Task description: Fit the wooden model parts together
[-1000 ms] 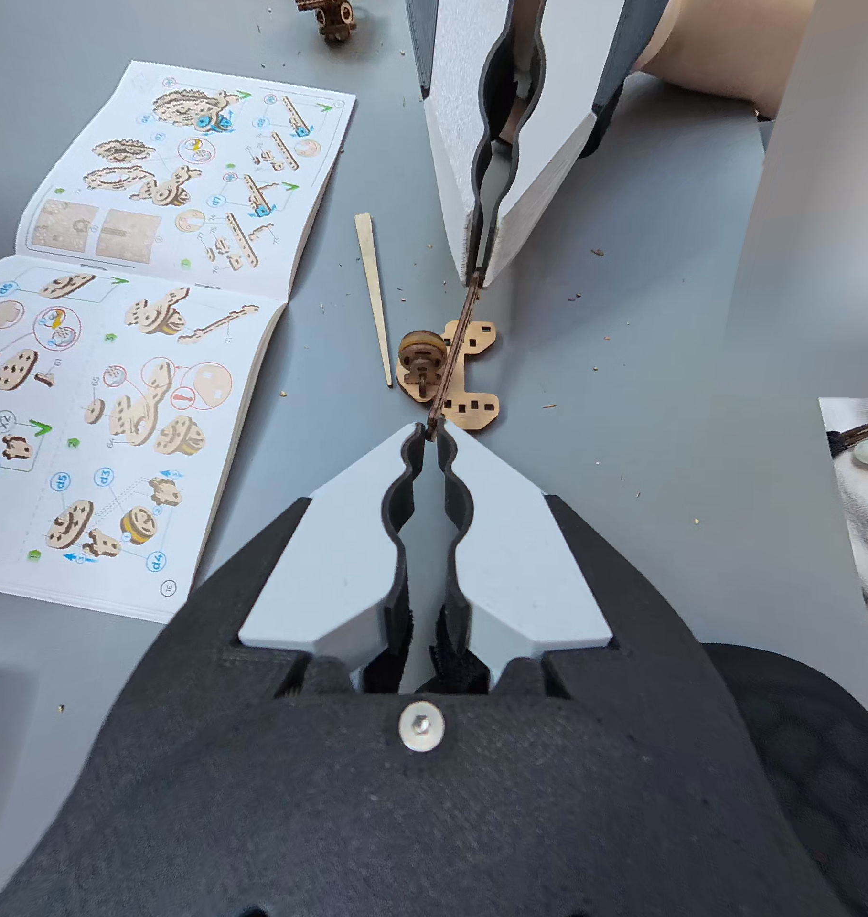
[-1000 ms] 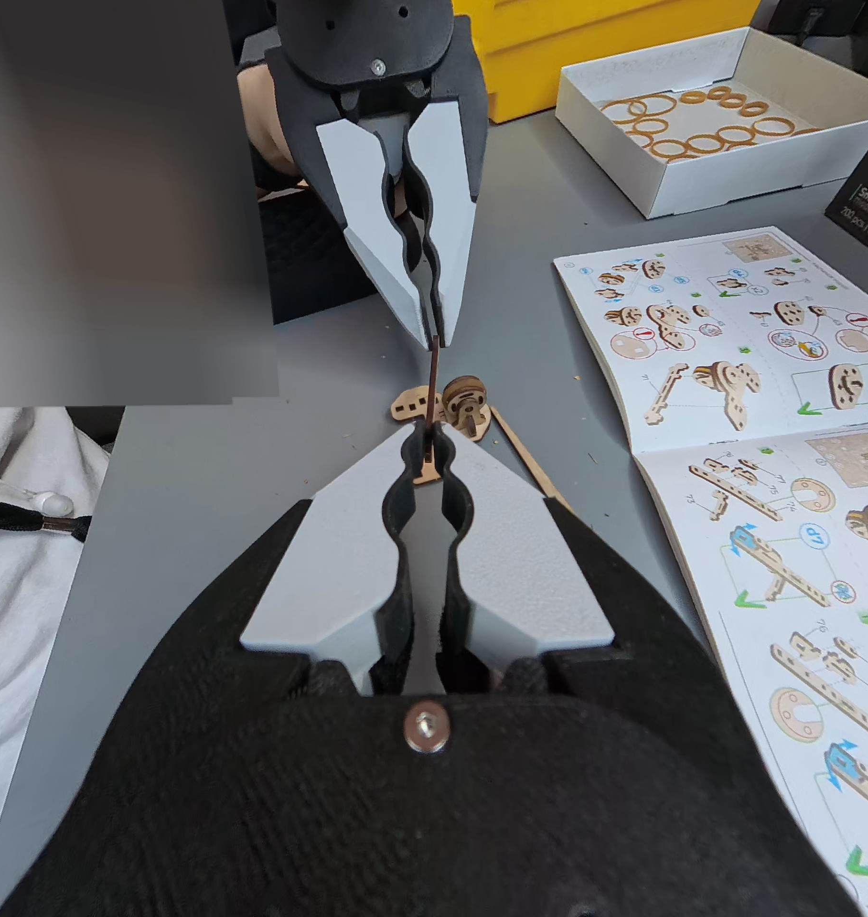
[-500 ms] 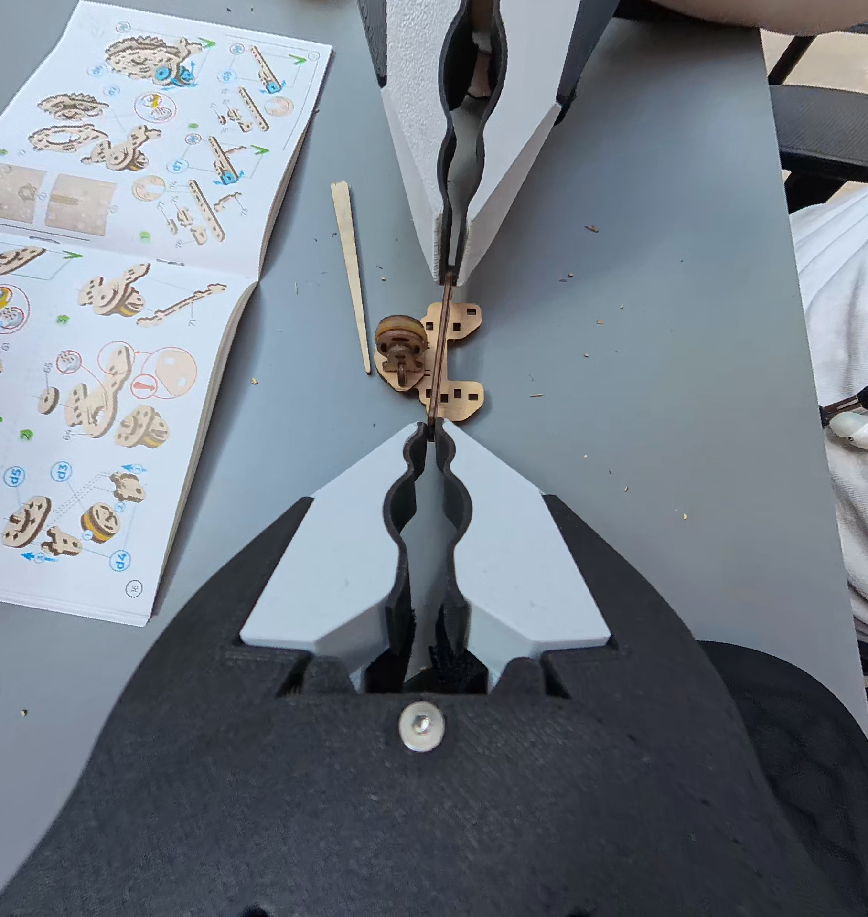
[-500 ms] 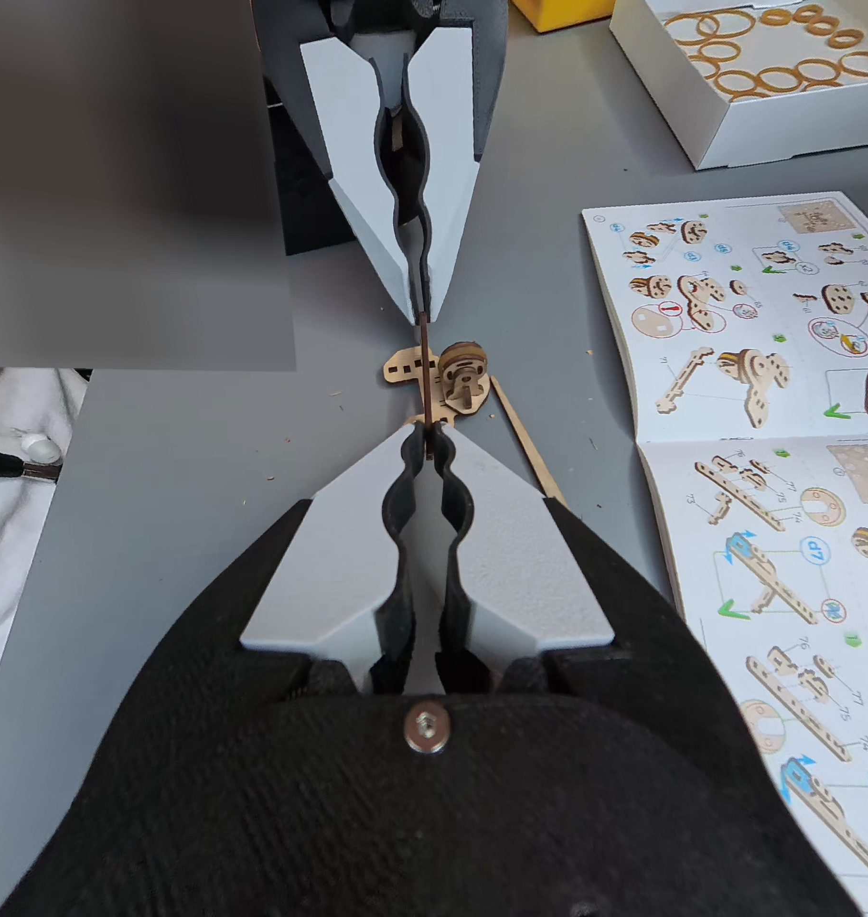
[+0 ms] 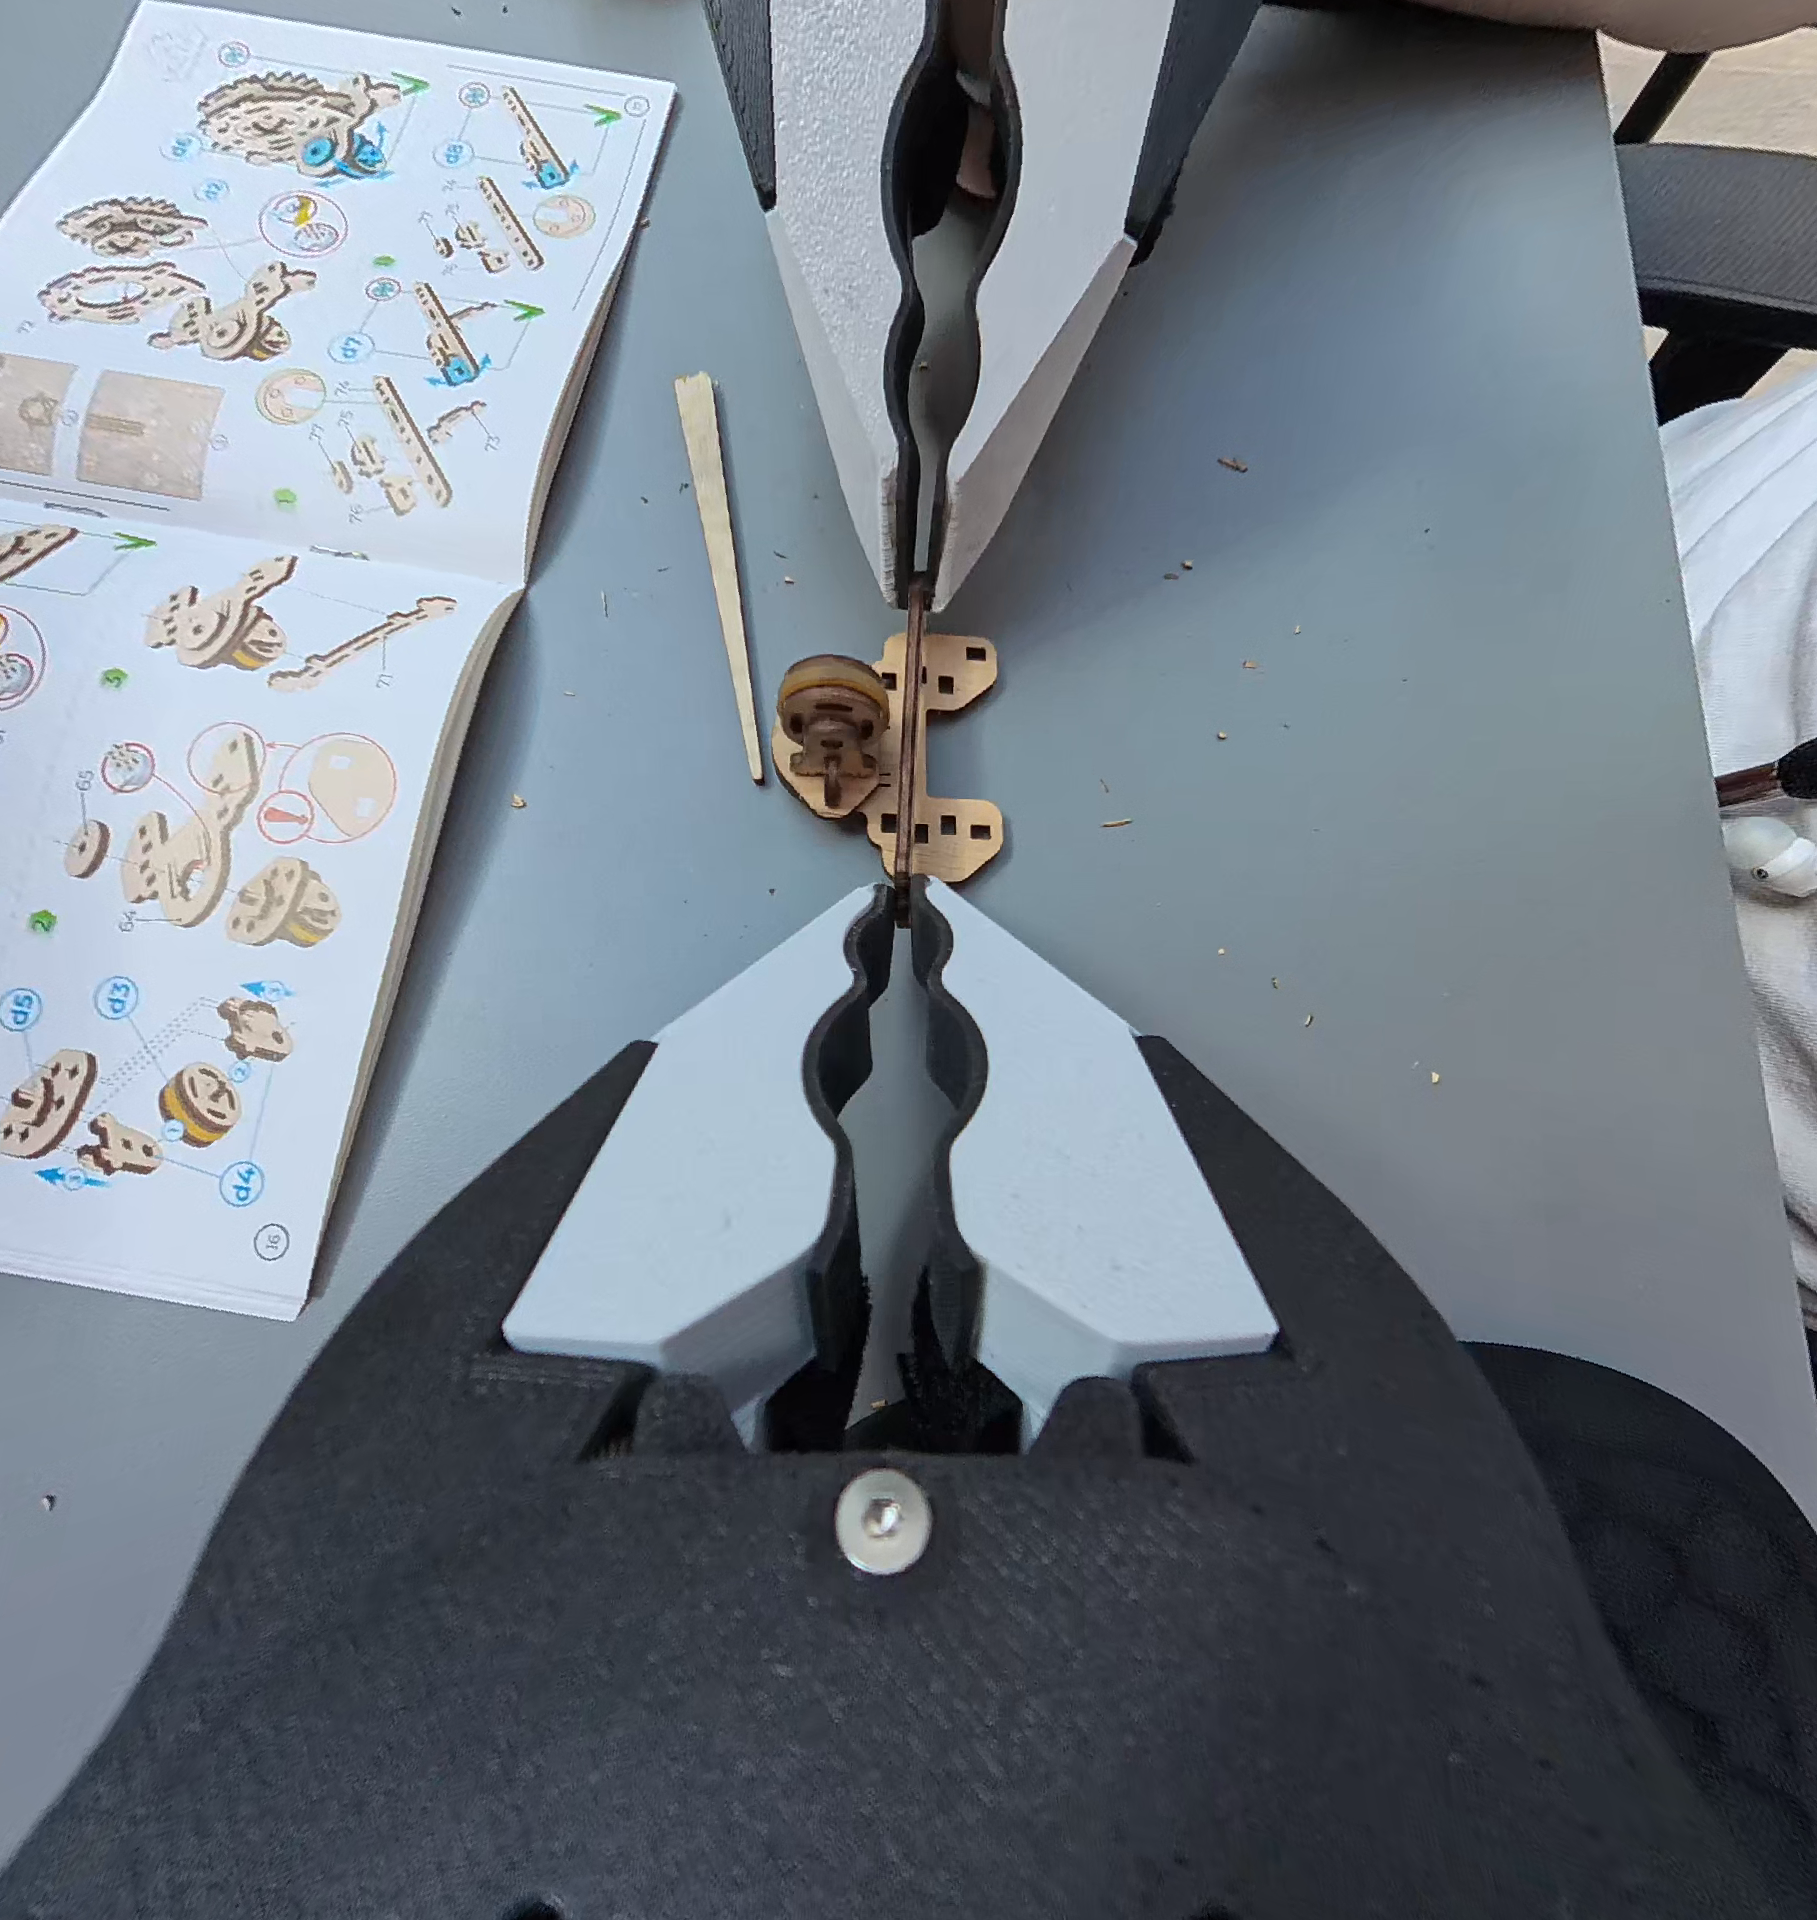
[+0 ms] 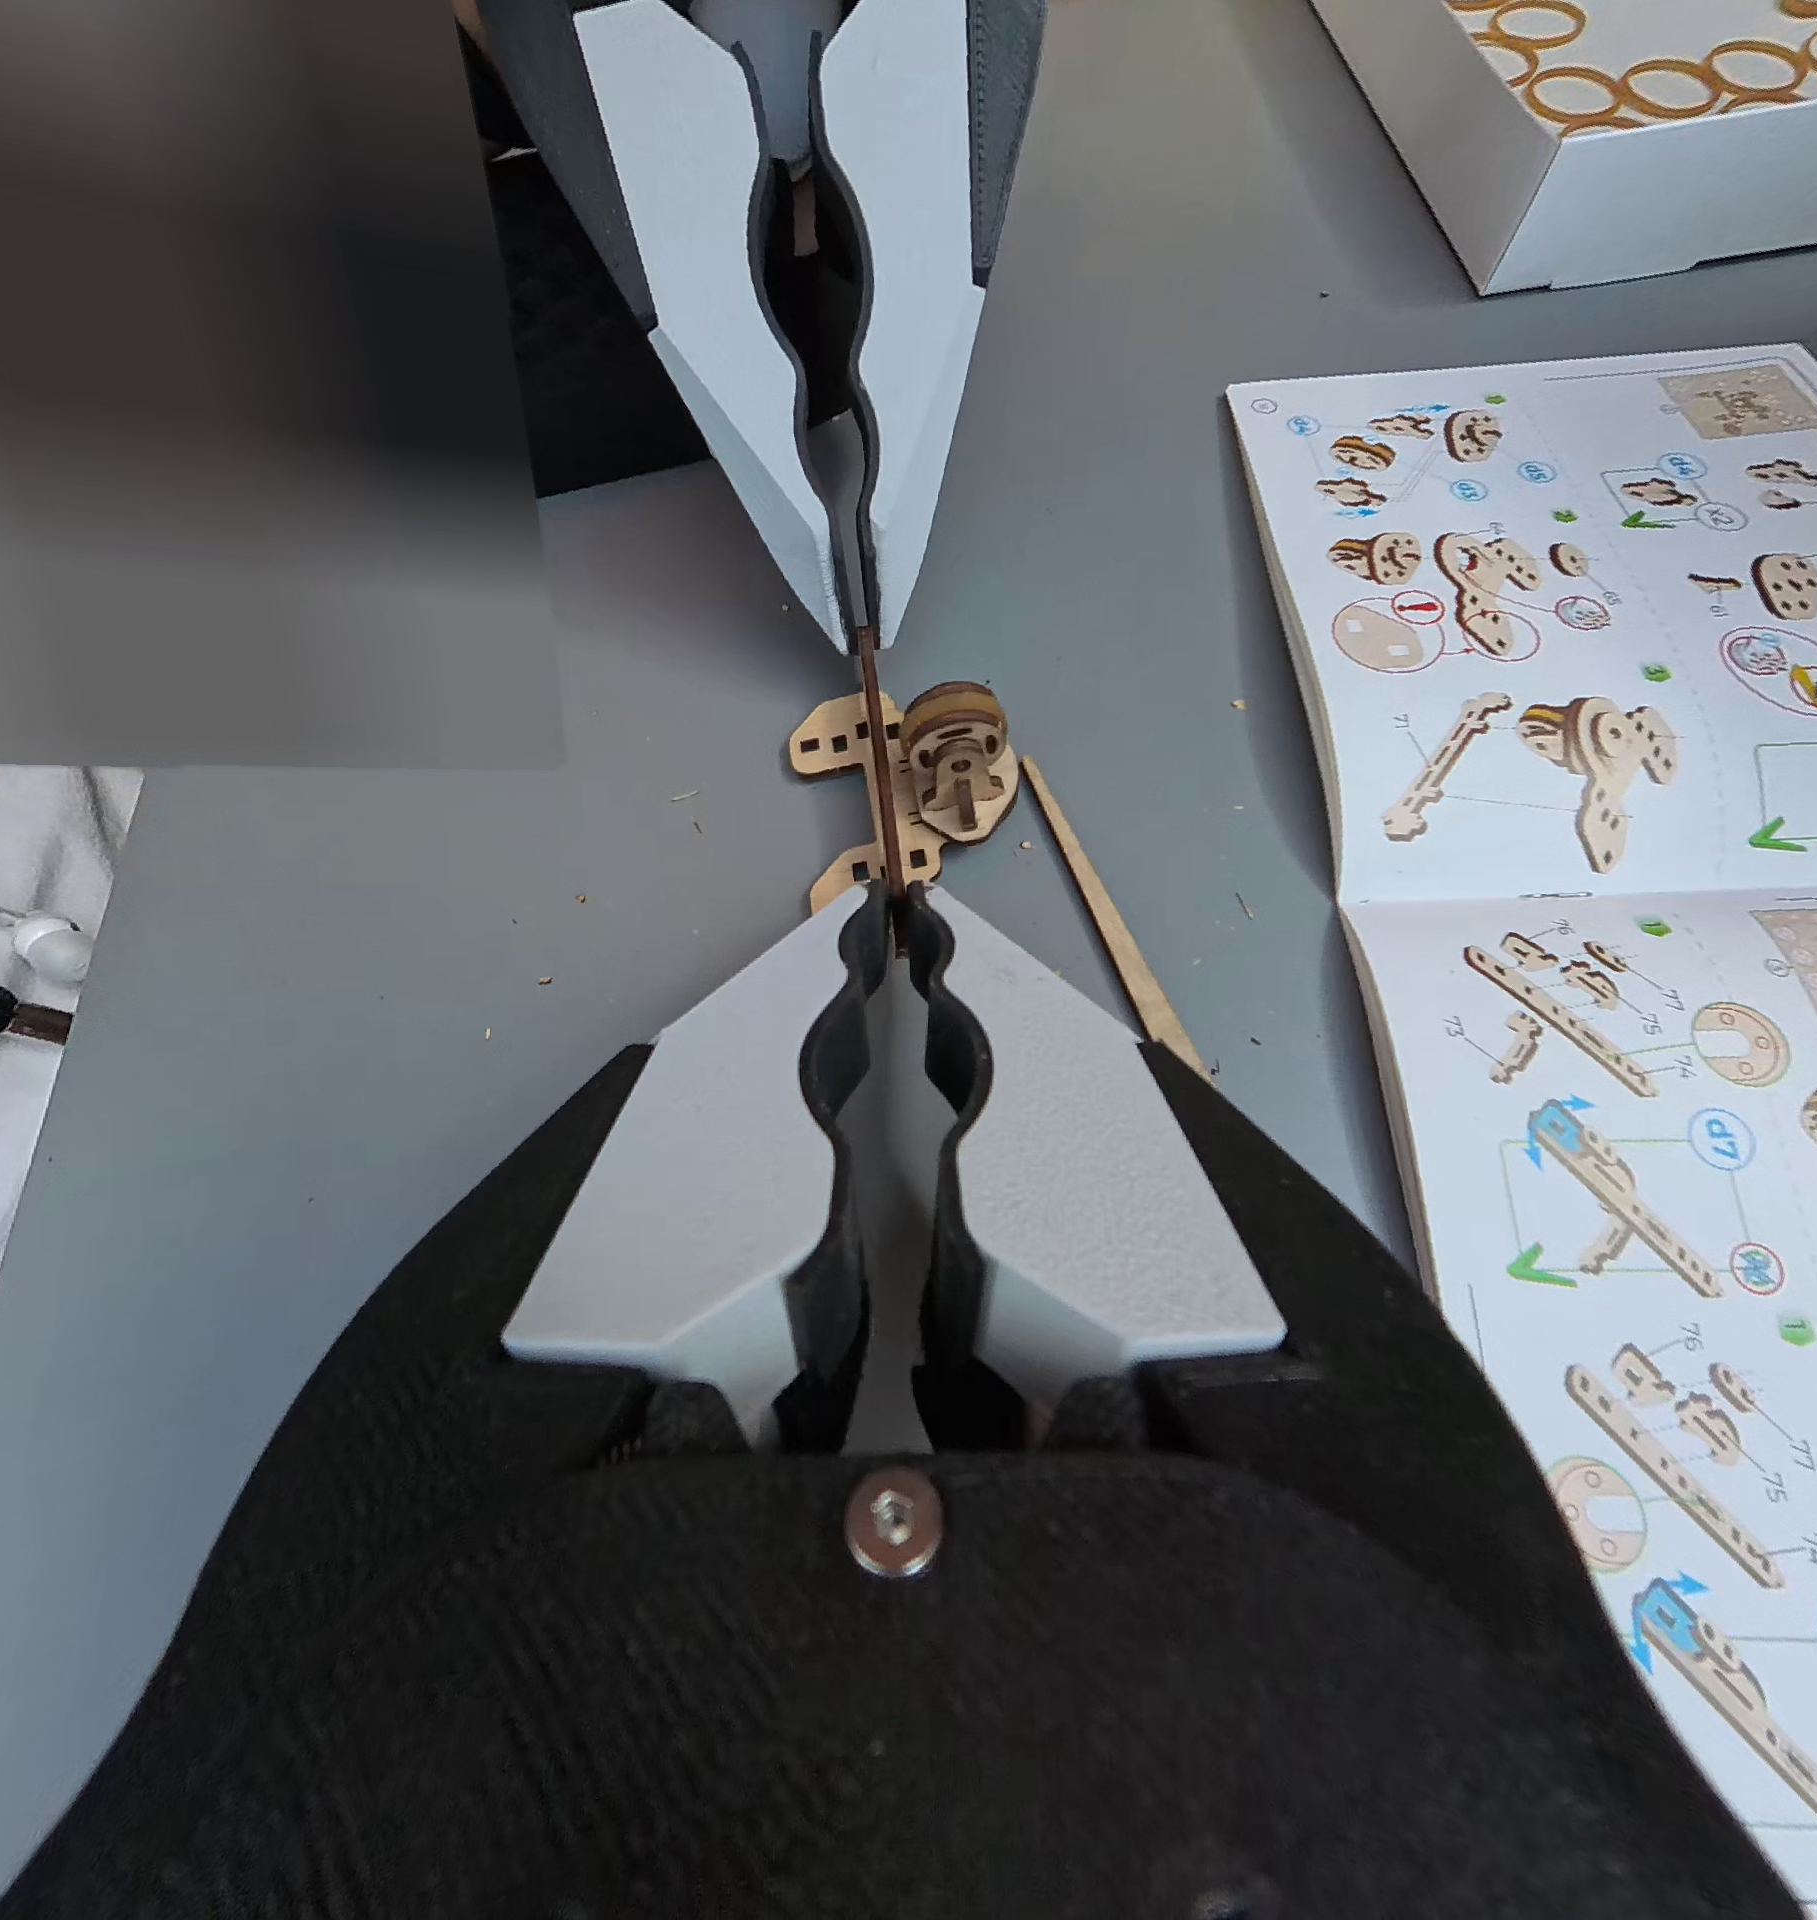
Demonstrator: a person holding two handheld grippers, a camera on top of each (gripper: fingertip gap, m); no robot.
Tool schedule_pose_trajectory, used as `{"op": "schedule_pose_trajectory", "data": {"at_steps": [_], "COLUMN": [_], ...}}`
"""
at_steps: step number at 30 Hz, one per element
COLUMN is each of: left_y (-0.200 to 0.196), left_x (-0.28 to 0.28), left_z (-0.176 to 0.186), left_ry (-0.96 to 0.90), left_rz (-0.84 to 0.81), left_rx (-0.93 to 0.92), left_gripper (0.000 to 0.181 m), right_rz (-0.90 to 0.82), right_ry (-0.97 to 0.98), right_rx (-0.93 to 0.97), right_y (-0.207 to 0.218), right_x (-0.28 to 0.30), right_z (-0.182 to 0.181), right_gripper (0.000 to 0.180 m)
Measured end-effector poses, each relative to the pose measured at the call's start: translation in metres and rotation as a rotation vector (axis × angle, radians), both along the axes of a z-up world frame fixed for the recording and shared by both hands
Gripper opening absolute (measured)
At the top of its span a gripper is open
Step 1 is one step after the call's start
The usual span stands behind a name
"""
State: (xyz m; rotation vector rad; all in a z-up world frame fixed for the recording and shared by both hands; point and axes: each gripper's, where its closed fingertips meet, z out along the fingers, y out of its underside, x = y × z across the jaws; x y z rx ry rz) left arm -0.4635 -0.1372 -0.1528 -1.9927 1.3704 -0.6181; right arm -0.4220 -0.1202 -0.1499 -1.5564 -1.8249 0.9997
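A thin dark wooden strip (image 5: 909, 748) is seen edge-on and is held at both ends. My left gripper (image 5: 899, 904) is shut on its near end. My right gripper (image 5: 919, 597) is shut on its far end. The strip runs over the middle of a flat pale wooden plate (image 5: 951, 826) with square holes, which lies on the grey table. I cannot tell if strip and plate touch. A small round wheel-like sub-assembly (image 5: 831, 722) stands on the plate's left side. In the right wrist view the right gripper (image 6: 888, 904), the strip (image 6: 878, 769), the plate (image 6: 831, 738), the sub-assembly (image 6: 951, 748) and the left gripper (image 6: 862, 634) all show.
An open instruction booklet (image 5: 260, 520) lies left of the parts and also shows in the right wrist view (image 6: 1558, 831). A thin pale wooden stick (image 5: 722, 561) lies between booklet and plate. A white box of wooden rings (image 6: 1662, 156) stands at the far side. A person's white clothing (image 5: 1777, 727) is at the table edge. One gripper's finger ends stand about 6 cm off the other's. From the right gripper's tips to the thin pale wooden stick (image 5: 722, 561) is close to 4 cm. Seen from the right wrist view (image 6: 1133, 970) as well.
Both grippers stay shut on the strip. The strip has swung from a slant to straight across the plate's middle, and both views now look more steeply down at the table.
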Motion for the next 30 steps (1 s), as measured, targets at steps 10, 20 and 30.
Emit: {"op": "schedule_pose_trajectory", "data": {"at_steps": [10,20,30], "left_y": [-0.0008,-0.0014,-0.0016], "left_x": [0.0003,0.0007,0.0020], "left_z": [-0.0019,-0.0024,-0.0020], "left_ry": [0.015,0.031,0.033], "left_rz": [-0.005,-0.013,-0.015], "left_rx": [0.008,0.032,0.041], "left_gripper": [0.001,0.001,0.001], "right_rz": [0.001,0.010,0.021], "right_ry": [-0.010,-0.035,-0.026], "right_rx": [0.013,0.035,0.079], "right_y": [-0.0004,-0.0003,-0.0004], "right_x": [0.0004,0.0005,-0.0049], "right_z": [0.0000,-0.0003,0.0041], "right_gripper": [0.003,0.003,0.002]}}
